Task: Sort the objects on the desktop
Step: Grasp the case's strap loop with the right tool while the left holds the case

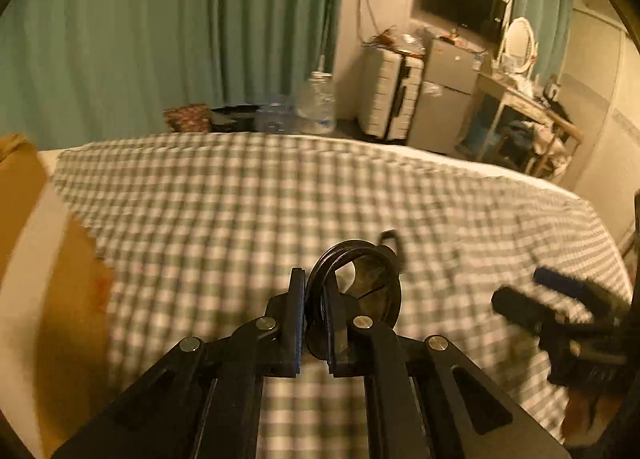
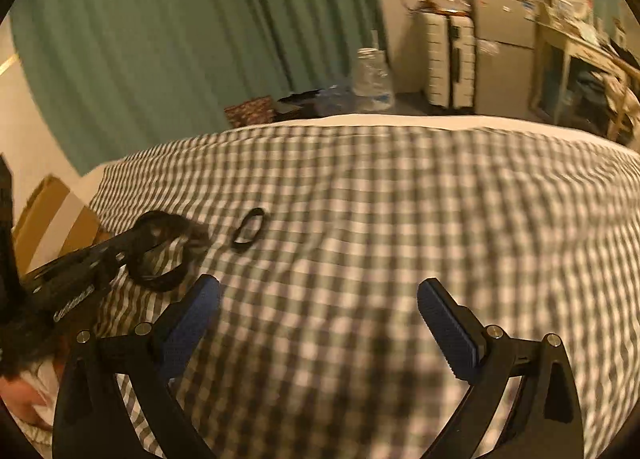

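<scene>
My left gripper [image 1: 314,283] is shut on a black roll of tape [image 1: 362,285], held on edge just above the checked cloth [image 1: 240,199]. In the right wrist view the same gripper [image 2: 150,235] and the roll [image 2: 166,259] show at the left. A small black ring [image 2: 249,230] lies flat on the cloth beyond them; it also shows behind the roll in the left wrist view [image 1: 391,239]. My right gripper [image 2: 318,299] is wide open and empty above the cloth, and appears at the right edge of the left wrist view [image 1: 560,295].
A brown cardboard box [image 1: 24,195] stands at the table's left edge. Beyond the far edge are water bottles [image 1: 320,103], a white suitcase [image 1: 394,95], a small fridge [image 1: 448,91] and a cluttered desk [image 1: 524,115]. Green curtains hang behind.
</scene>
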A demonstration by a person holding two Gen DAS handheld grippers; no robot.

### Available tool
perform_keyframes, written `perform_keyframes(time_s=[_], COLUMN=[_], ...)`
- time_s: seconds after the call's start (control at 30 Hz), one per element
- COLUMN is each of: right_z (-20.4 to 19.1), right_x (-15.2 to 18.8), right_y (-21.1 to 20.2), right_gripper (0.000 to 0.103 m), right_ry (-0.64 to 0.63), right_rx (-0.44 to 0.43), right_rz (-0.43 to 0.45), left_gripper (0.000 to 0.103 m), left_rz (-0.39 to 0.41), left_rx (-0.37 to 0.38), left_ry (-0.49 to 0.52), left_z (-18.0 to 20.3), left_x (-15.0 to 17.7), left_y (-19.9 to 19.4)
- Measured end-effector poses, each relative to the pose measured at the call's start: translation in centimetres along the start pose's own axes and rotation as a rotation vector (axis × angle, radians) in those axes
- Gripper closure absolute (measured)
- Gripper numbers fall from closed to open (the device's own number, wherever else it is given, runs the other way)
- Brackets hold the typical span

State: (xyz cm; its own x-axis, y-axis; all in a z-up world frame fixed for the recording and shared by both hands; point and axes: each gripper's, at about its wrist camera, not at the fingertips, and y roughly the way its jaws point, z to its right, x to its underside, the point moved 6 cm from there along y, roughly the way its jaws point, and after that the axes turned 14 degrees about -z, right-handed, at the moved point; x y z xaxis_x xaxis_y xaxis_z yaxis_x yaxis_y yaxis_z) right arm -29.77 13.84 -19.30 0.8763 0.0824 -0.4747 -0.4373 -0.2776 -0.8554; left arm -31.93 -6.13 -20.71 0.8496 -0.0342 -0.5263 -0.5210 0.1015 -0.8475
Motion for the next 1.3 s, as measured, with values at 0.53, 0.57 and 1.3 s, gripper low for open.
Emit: perform_keyframes(time_s=[0.53, 0.57, 1.3], right_z=[-4.1, -3.8, -7.0], right_x=[-4.5, -4.3, 7.4], right_y=[8.5, 8.3, -11.8], right_gripper=[0.070, 0.096, 0.098], right_ry=[-0.056, -0.056, -0.041], right_rx=[0.123, 0.104, -0.021], right_rz=[-0.073, -0.080, -0.031], left_gripper=[0.089, 0.093, 0.093], left_rz=[-0.091, -0.087, 0.035], left_rx=[-0.007, -0.002, 0.136], left_ry=[-0.026, -0.032, -0.029], left_z=[-3.8, -3.9, 0.5], left_x=[1.8, 1.9, 4.8], left_y=[6.0, 5.9, -14.1])
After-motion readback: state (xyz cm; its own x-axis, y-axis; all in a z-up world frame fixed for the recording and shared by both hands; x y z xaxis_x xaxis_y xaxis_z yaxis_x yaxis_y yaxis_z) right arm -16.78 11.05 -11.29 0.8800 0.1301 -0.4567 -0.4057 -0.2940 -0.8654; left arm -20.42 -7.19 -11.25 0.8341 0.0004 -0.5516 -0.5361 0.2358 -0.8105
